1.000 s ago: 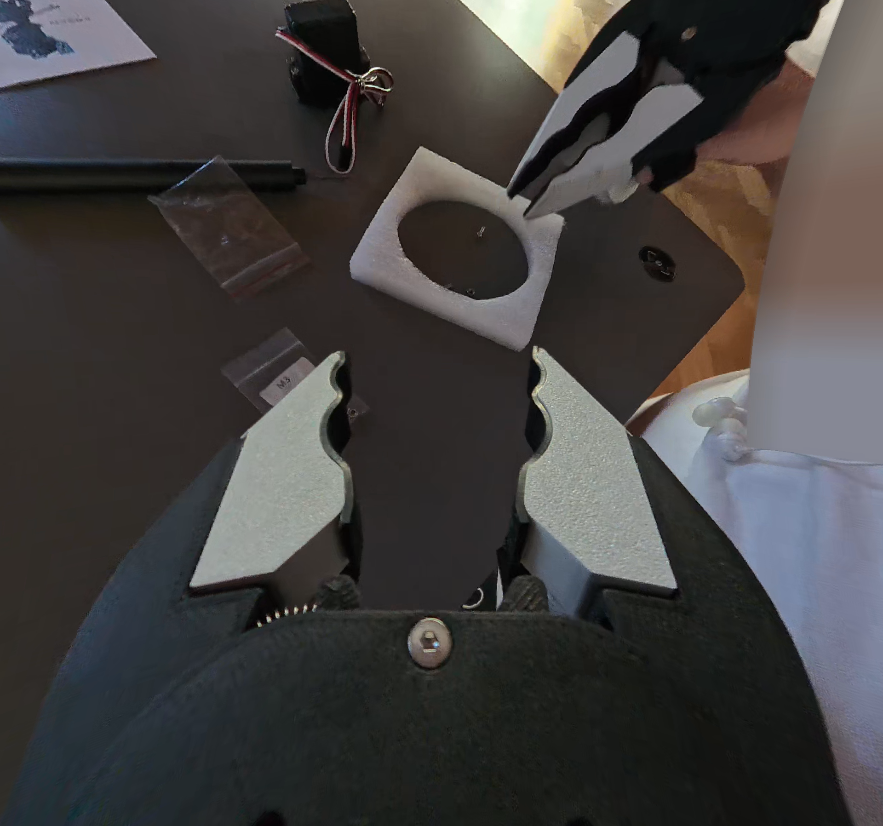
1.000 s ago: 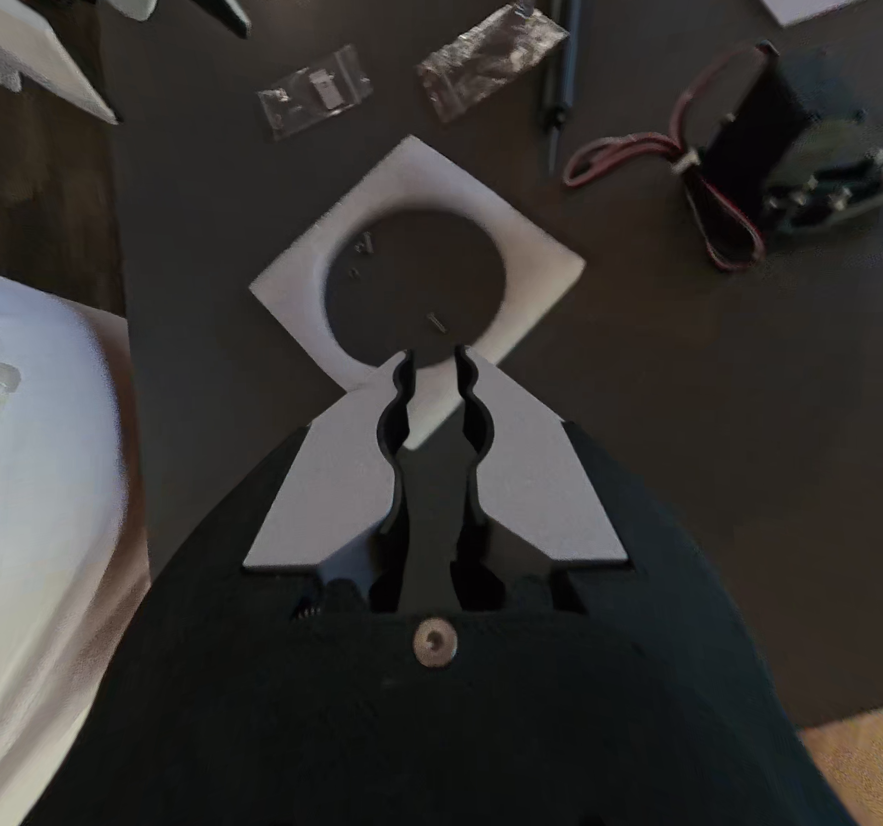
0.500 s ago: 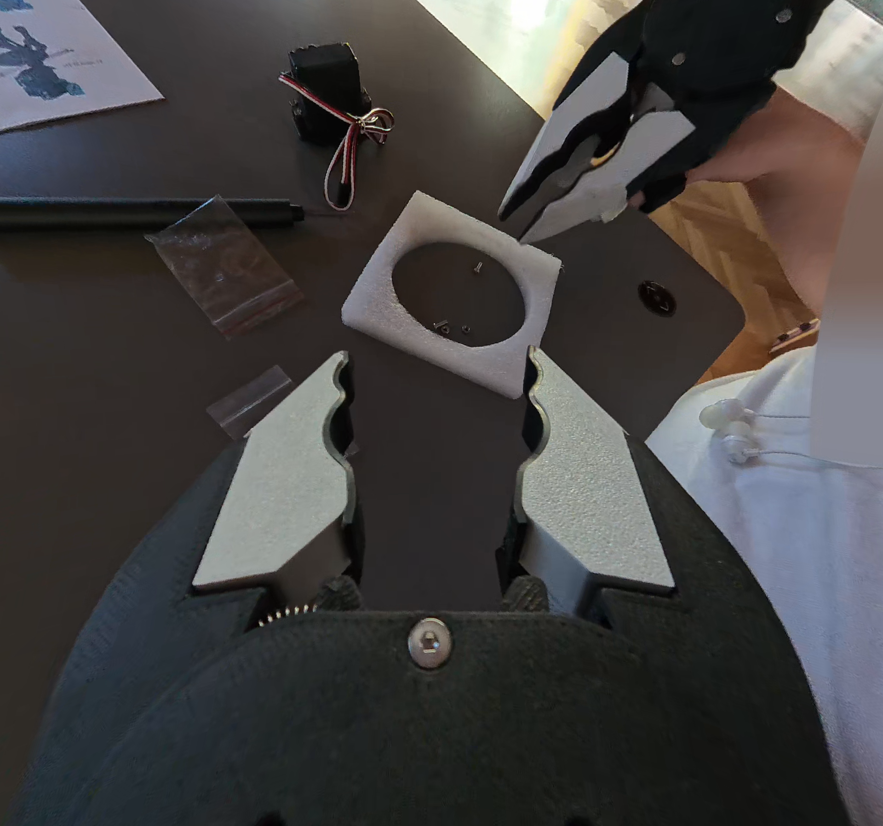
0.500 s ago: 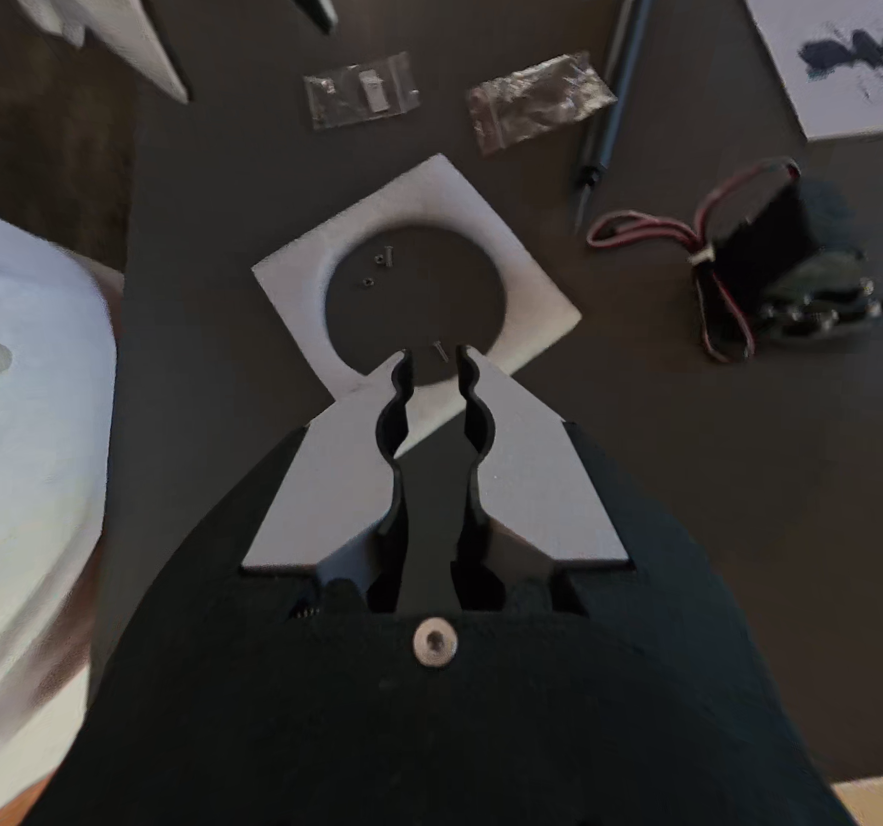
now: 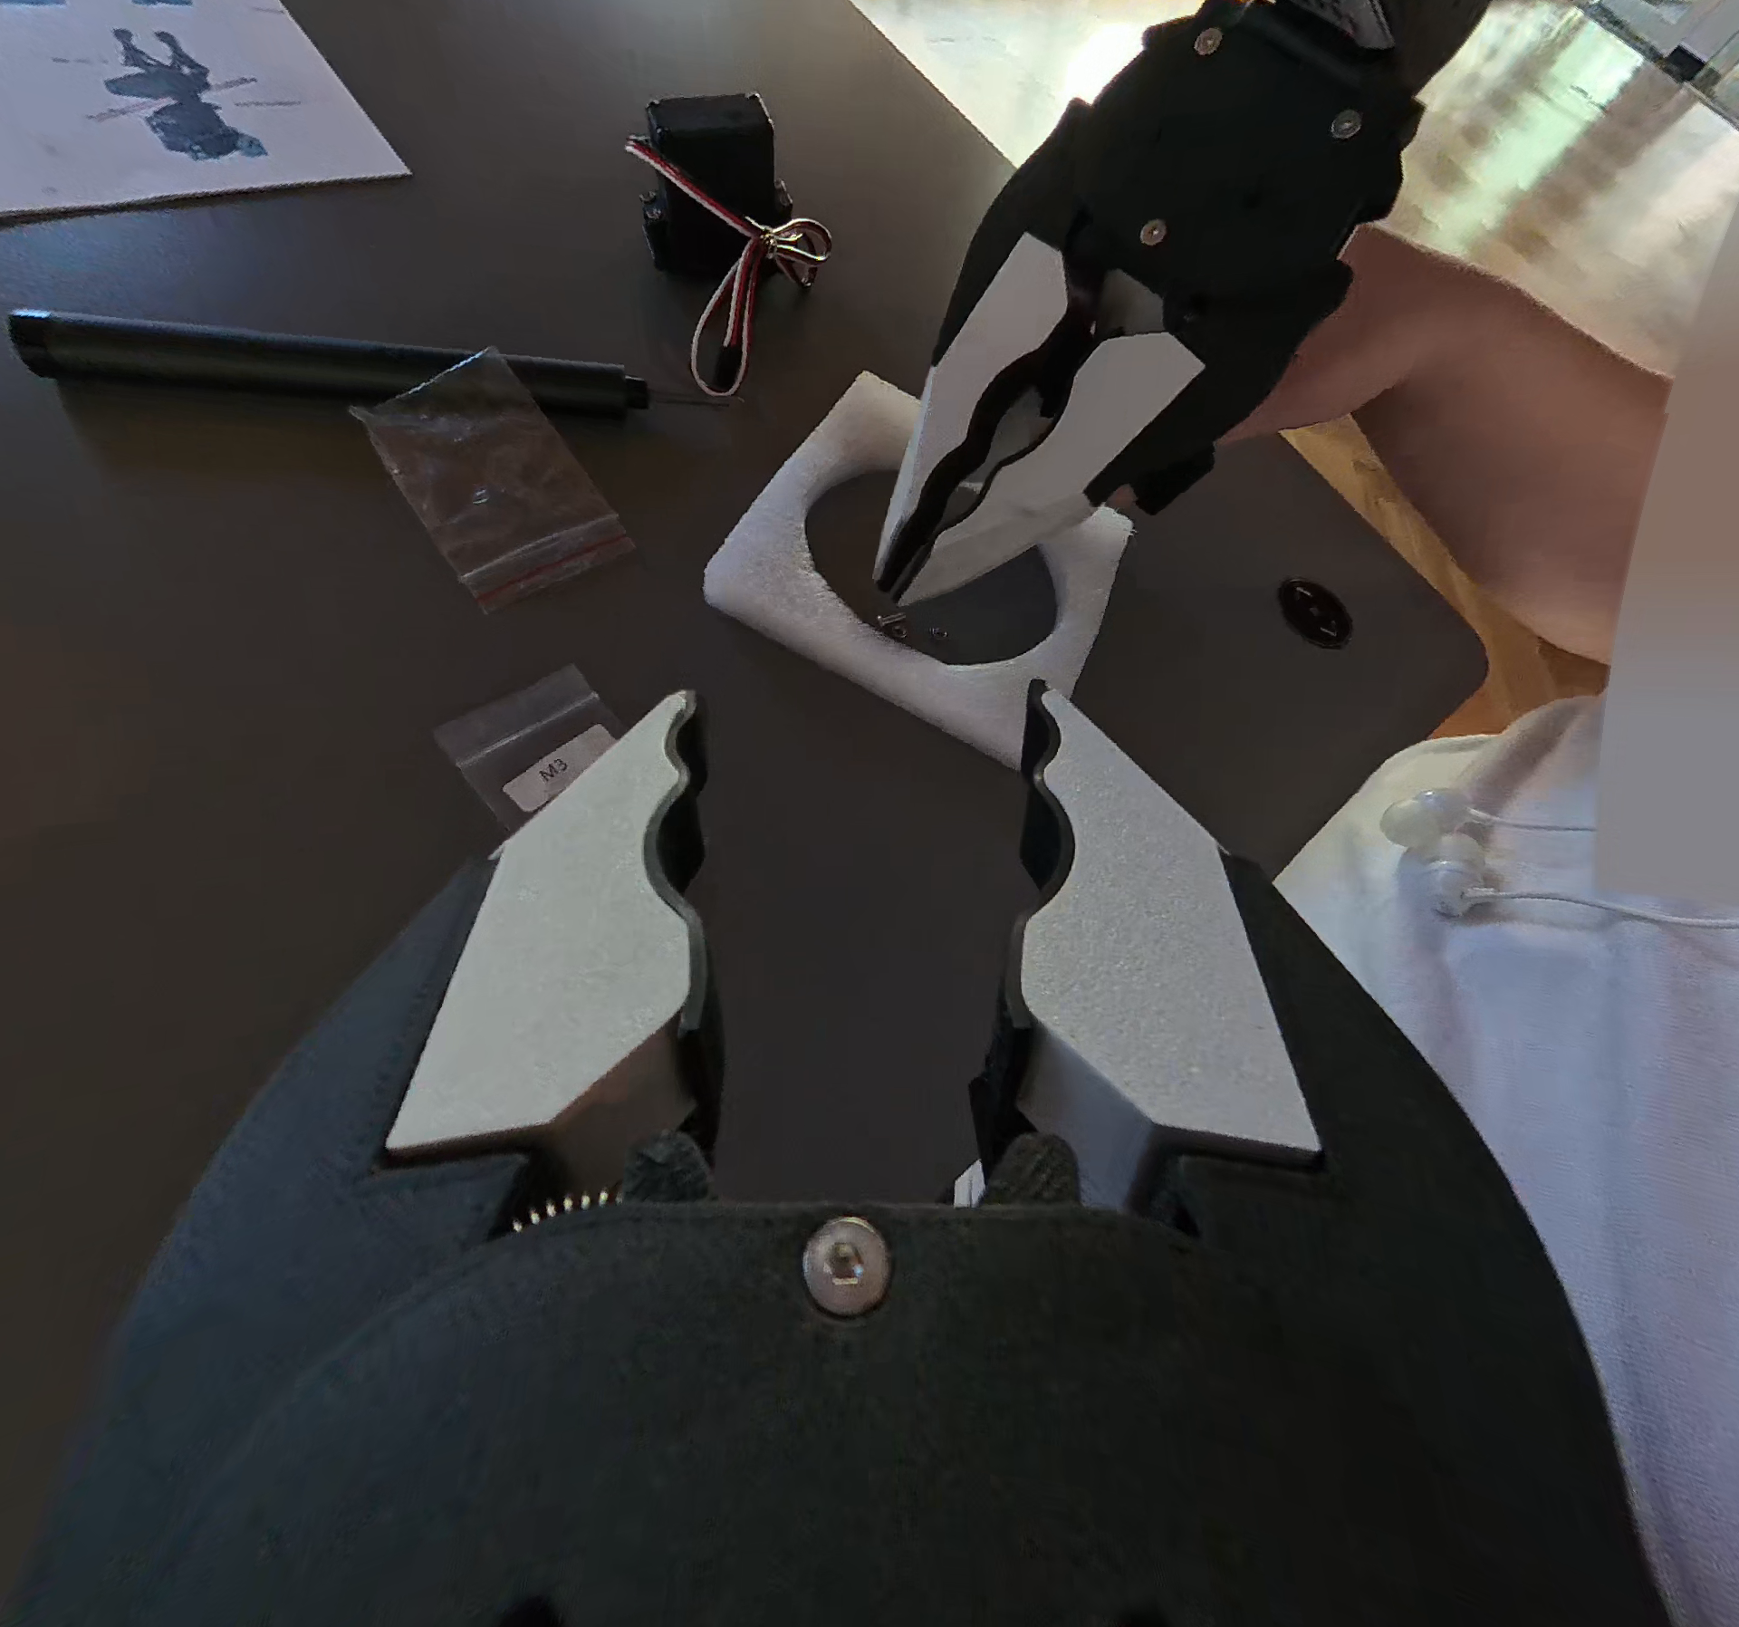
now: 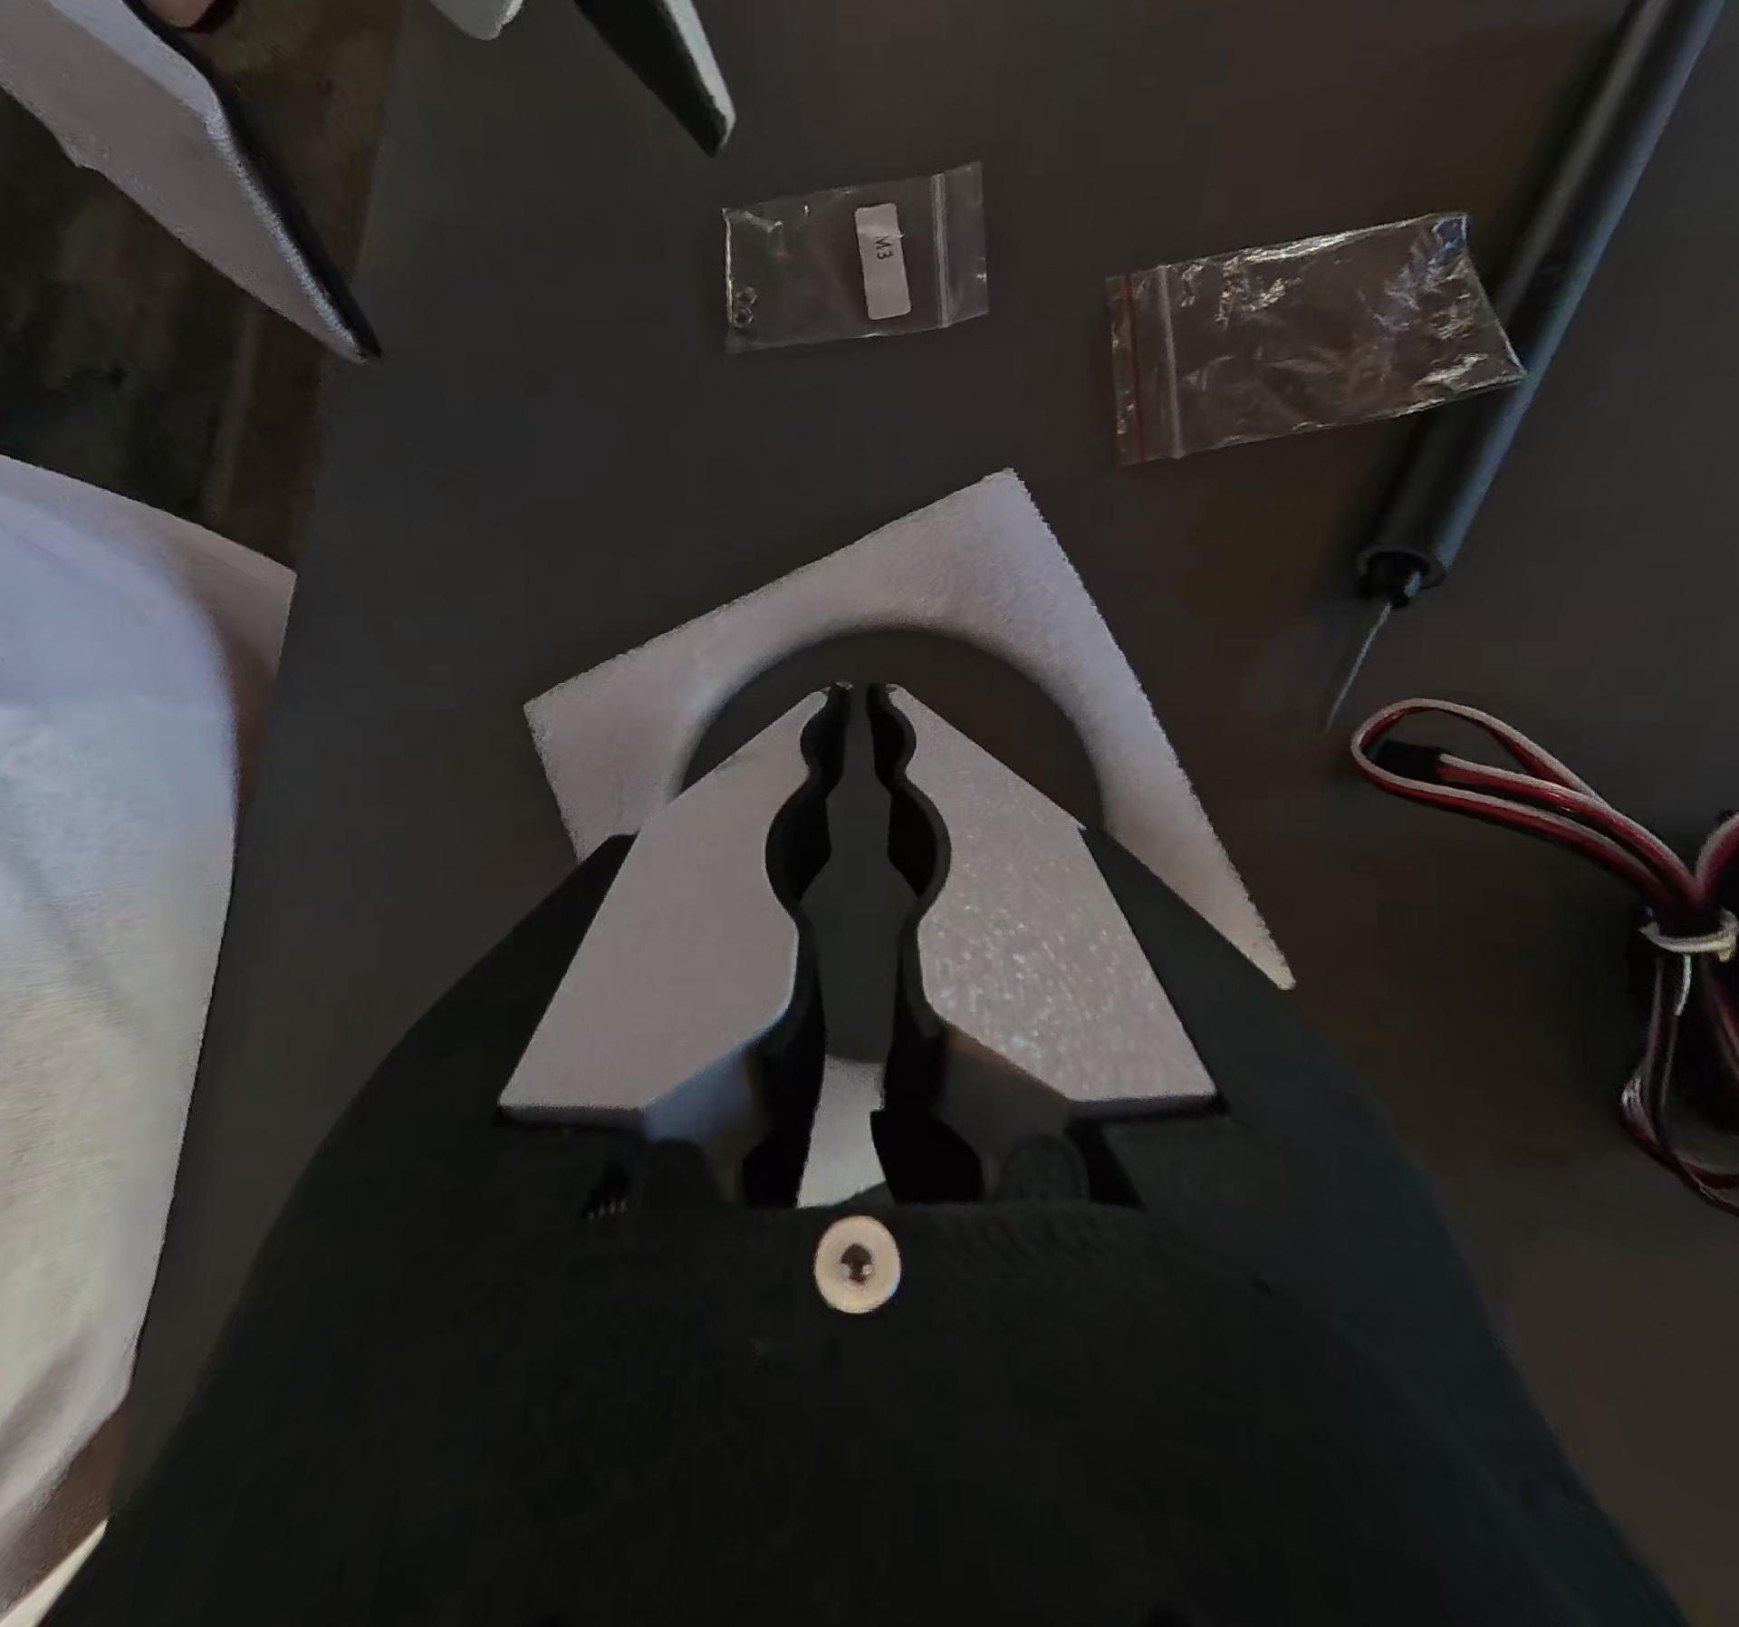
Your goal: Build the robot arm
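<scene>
A white foam square (image 5: 772,565) with a round hole lies flat on the dark table (image 5: 235,735). Two tiny screws (image 5: 889,626) lie on the table inside the hole. My right gripper (image 5: 889,586) points steeply down into the hole just above them. In the right wrist view the right gripper (image 6: 858,692) has its tips inside the foam's (image 6: 1035,603) hole, drawn together to a hairline gap; I cannot tell whether anything is between them. My left gripper (image 5: 861,716) is open and empty, low over the table just short of the foam. It also shows in the right wrist view (image 6: 538,245).
A small labelled clear bag (image 5: 536,744) lies by the left finger and a red-striped bag (image 5: 499,481) beyond it. Farther off are a black screwdriver (image 5: 311,358), a black servo with red-white wire (image 5: 715,170) and a printed sheet (image 5: 169,57). A person in white (image 5: 1506,1111) sits at the right table edge. The gap from one gripper's tips to the other's is roughly 9 centimeters.
My right gripper has come down from above the foam's far corner into the hole and its jaws have narrowed. The left gripper has stayed open and about where it was.
</scene>
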`<state>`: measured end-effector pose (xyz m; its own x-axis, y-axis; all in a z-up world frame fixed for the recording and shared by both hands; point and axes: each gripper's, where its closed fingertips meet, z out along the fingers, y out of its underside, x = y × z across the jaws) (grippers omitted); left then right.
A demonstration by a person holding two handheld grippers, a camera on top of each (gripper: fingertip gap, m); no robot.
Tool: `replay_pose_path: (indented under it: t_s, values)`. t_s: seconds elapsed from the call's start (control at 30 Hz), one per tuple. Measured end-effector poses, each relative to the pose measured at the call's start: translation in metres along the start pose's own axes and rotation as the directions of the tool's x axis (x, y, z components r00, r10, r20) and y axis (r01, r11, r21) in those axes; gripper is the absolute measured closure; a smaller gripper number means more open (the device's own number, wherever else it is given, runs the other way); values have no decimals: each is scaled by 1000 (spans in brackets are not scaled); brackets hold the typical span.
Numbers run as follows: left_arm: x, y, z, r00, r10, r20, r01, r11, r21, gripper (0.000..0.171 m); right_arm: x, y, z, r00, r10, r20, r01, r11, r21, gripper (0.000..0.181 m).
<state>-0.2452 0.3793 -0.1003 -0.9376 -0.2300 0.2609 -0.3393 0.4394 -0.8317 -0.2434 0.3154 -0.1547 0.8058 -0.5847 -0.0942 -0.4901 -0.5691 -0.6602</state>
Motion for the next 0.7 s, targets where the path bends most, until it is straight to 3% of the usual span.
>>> replay_pose_path:
  t_s: [0.43, 0.57, 0.7]
  values:
    - [-3, 0, -2, 1000, -11, -4, 11, 1000, 15, 107, 0, 1, 7, 1000, 21, -7, -21, 999, -30, 178]
    - [-6, -2, -3, 1000, -11, -5, 11, 1000, 13, 107, 6, -11, -14, 995, 97, -13, -95, 990, 106, 178]
    - [-6, -7, 0, 999, -30, -43, 31, 999, 40, 111, 12, -24, -48, 963, 260, 75, -270, 908, 321, 178]
